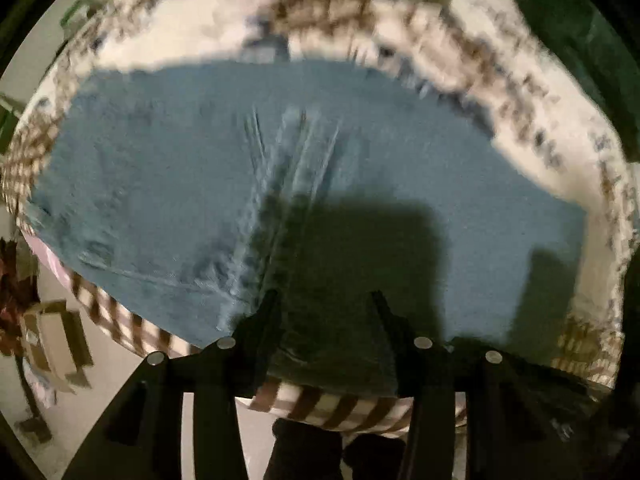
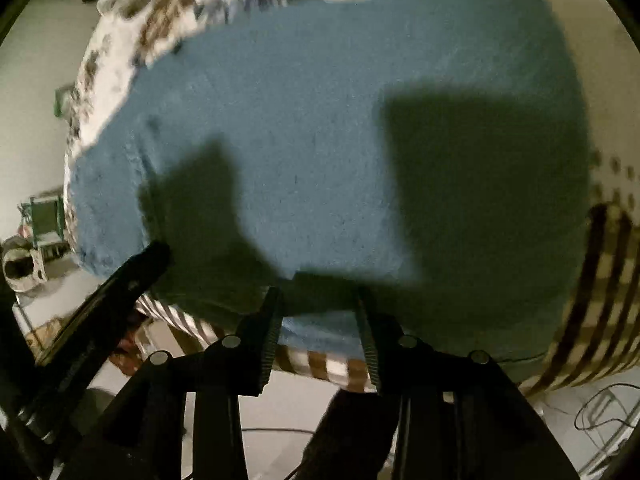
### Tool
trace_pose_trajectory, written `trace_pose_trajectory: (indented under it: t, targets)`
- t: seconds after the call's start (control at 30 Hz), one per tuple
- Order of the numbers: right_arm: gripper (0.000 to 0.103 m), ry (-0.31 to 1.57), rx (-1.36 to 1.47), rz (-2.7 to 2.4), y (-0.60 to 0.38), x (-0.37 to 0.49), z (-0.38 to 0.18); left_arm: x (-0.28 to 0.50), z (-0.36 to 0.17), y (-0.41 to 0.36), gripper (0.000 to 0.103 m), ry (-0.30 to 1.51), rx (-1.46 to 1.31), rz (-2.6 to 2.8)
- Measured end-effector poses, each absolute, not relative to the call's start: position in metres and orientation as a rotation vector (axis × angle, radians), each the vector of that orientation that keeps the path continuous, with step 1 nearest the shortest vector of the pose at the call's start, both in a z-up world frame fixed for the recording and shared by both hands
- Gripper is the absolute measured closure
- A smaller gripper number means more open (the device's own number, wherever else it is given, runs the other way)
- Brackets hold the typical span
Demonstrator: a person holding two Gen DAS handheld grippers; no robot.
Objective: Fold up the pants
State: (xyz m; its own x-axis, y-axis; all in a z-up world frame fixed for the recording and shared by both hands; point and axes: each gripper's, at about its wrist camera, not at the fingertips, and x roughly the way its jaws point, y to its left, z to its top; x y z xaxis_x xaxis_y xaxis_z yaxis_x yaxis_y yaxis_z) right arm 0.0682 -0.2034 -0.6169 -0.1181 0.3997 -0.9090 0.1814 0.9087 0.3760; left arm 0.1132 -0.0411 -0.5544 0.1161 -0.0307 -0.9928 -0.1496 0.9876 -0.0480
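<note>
Blue jeans (image 1: pixel 200 168) lie spread flat on a bed, with a raised seam and creases running down their middle (image 1: pixel 296 152). My left gripper (image 1: pixel 324 298) points down over the jeans' near edge. Its jaws stand apart and nothing shows pinched between them. In the right wrist view the same blue pants (image 2: pixel 312 128) fill the picture. My right gripper (image 2: pixel 319 294) hovers open over their near hem, with cloth showing between the fingers. Dark shadows of both tools fall on the denim.
The bedspread (image 1: pixel 192 24) is white with a brown pattern and a striped border (image 2: pixel 600 280) hanging at the edge. A black part of the other tool (image 2: pixel 120 292) crosses the lower left. A cardboard box (image 1: pixel 52 344), cables (image 2: pixel 600 412) and dark legs (image 1: pixel 304 448) are on the floor.
</note>
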Motion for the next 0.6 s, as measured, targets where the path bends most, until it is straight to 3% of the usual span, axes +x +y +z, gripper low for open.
trace_pose_trajectory:
  t: [0.33, 0.37, 0.4, 0.43, 0.47, 0.5, 0.57, 0.6]
  targets:
    - [0.063, 1.702, 0.398, 0.148, -0.197, 0.058, -0.618, 0.109, -0.558, -0.037, 0.061, 1.444, -0.184, 0.103]
    - [0.057, 1.704, 0.397, 0.145, -0.192, 0.063, -0.617, 0.109, -0.548, -0.03, 0.061, 1.419, -0.232, 0.106]
    - [0.042, 1.693, 0.4, 0.14, -0.194, 0.063, -0.61, 0.107, -0.541, -0.023, 0.061, 1.396, -0.272, 0.103]
    - [0.033, 1.665, 0.404, 0.132, -0.197, 0.063, -0.603, 0.107, -0.531, -0.014, 0.061, 1.361, -0.332, 0.099]
    - [0.021, 1.629, 0.41, 0.123, -0.201, 0.062, -0.595, 0.102, -0.518, 0.0, 0.056, 1.315, -0.39, 0.114]
    - [0.017, 1.577, 0.405, 0.106, -0.206, 0.062, -0.583, 0.1, -0.512, 0.009, 0.035, 1.297, -0.414, 0.128]
    - [0.015, 1.541, 0.386, 0.093, -0.21, 0.063, -0.572, 0.09, -0.499, 0.042, 0.004, 1.243, -0.502, 0.173]
    - [0.015, 1.53, 0.38, 0.088, -0.212, 0.063, -0.569, 0.086, -0.497, 0.059, 0.004, 1.223, -0.541, 0.214]
